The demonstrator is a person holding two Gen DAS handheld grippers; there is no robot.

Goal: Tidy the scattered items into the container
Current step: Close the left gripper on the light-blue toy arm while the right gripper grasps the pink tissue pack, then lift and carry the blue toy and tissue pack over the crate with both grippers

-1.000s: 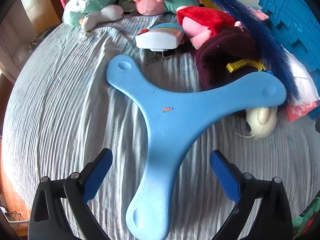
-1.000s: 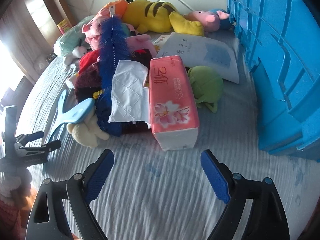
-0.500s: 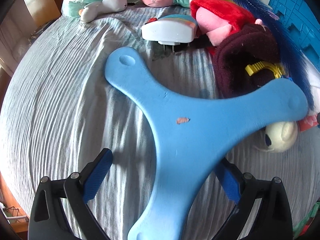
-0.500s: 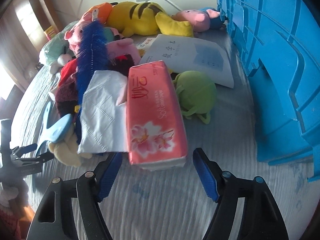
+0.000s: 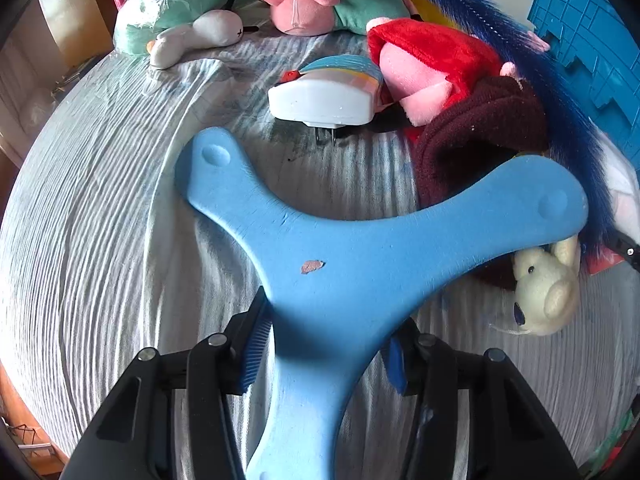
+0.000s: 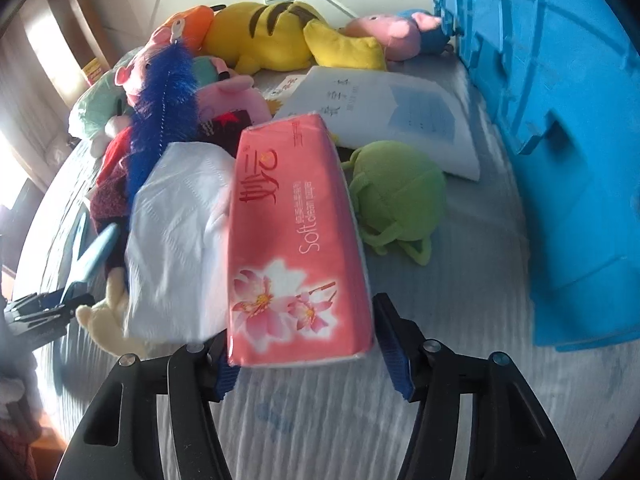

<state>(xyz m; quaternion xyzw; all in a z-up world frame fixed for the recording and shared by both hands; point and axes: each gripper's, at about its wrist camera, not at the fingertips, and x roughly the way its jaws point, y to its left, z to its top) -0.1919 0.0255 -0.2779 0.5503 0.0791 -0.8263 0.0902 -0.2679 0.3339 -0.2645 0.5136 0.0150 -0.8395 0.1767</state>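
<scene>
A blue three-armed boomerang (image 5: 360, 264) lies on the striped bedsheet; my left gripper (image 5: 324, 348) is shut on its near arm, both blue pads pressing its sides. A pink tissue pack (image 6: 296, 240) with a loose white tissue (image 6: 180, 240) at its left lies in front of my right gripper (image 6: 308, 360). The right jaws have closed in around the pack's near end; the pads touch or nearly touch its sides. The blue crate (image 6: 560, 120) stands at the right; its corner shows in the left wrist view (image 5: 592, 40).
Plush toys crowd the bed: a green one (image 6: 396, 196), a yellow one (image 6: 280, 40), a red-and-pink pig (image 5: 432, 68), a cream mouse (image 5: 544, 292). A white plug adapter (image 5: 324, 100), a blue feather duster (image 5: 500, 60), a maroon cloth (image 5: 480, 140) and a white booklet (image 6: 392, 112) lie around.
My left gripper moved forward and closed on the boomerang's near arm. My right gripper moved up to the tissue pack and its jaws narrowed around the pack's near end.
</scene>
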